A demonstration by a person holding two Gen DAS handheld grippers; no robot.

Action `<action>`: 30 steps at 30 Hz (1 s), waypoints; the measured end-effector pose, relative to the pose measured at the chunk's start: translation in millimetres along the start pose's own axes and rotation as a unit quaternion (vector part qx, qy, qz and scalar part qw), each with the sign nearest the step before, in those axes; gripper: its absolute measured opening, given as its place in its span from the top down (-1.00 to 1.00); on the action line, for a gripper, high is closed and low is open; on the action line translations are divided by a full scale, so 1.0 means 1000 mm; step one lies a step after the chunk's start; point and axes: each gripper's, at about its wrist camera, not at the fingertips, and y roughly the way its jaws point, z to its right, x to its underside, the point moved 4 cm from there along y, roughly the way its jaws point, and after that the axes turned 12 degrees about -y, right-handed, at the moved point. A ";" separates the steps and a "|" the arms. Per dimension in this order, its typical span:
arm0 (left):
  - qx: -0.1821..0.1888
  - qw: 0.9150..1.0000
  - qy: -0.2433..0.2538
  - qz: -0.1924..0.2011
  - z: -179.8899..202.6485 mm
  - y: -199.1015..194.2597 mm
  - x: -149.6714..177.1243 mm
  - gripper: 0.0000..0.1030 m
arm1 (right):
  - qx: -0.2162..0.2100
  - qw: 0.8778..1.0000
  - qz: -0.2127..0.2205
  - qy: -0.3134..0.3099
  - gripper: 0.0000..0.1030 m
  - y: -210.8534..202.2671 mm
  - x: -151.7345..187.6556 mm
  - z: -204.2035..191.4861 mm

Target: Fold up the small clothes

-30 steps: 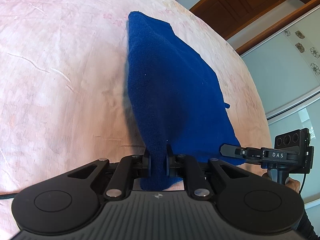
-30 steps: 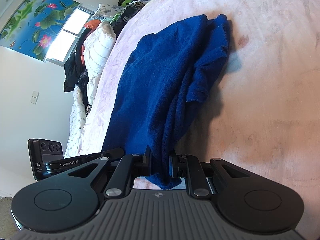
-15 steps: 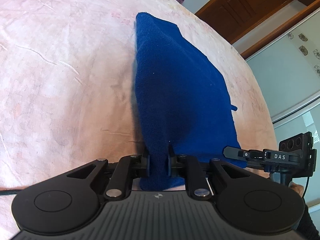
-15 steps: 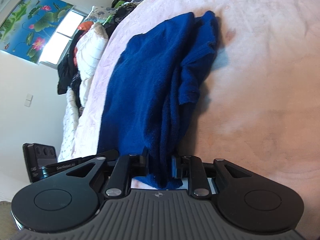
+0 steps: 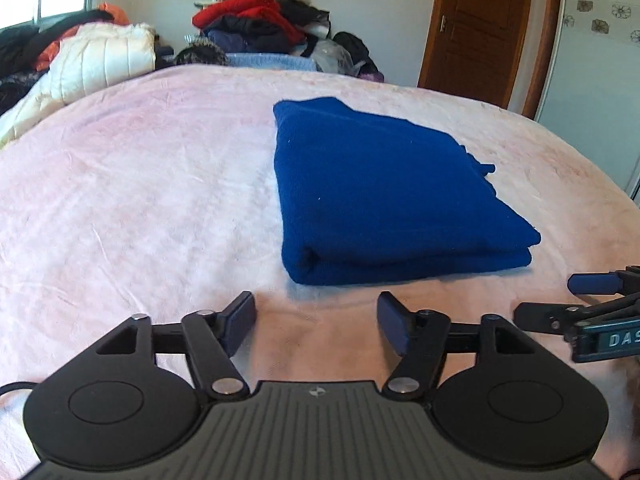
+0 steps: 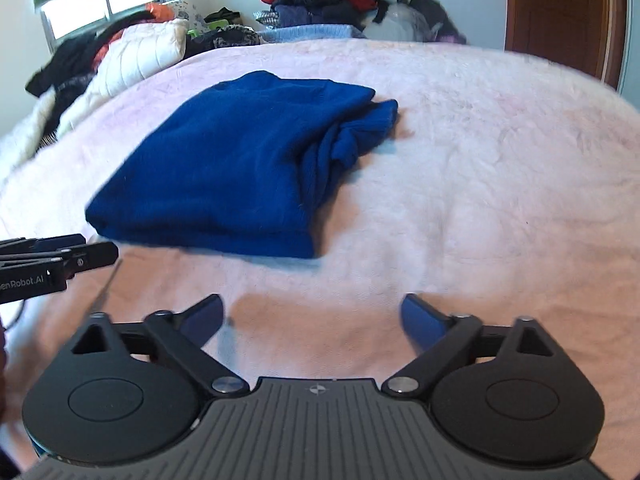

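Home bedroom: pink-sheeted bed (image 5: 140, 200), clothes pile (image 5: 260, 20) by wall, wooden door (image 5: 480, 28), window (image 6: 104, 4).

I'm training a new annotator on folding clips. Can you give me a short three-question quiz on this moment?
1. True or false: the blue garment lies folded on the pink bedspread.
2. Is anything between the fingers of the left gripper or the right gripper?
3. Which side of the garment looks untidy in the right wrist view: A the near edge, B the right side, C the left side?

Key: 1 true. 2 no: both sets of jaws are opening, with only bedspread showing between them. 3 B, where bunched cloth sticks out.
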 end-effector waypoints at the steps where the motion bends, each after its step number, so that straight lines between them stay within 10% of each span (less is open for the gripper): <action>1: -0.012 1.000 0.009 0.002 0.002 0.002 0.004 -0.74 | 0.024 1.000 0.001 -0.004 -1.00 0.004 0.000 -0.008; 6: -0.034 0.999 0.027 -0.014 0.004 0.011 0.006 -1.00 | 0.100 0.995 0.024 0.004 -1.00 0.016 -0.006 -0.027; 30: -0.037 0.999 0.027 -0.012 0.003 0.009 0.009 -1.00 | 0.099 0.994 0.034 0.022 -0.99 0.020 -0.006 -0.020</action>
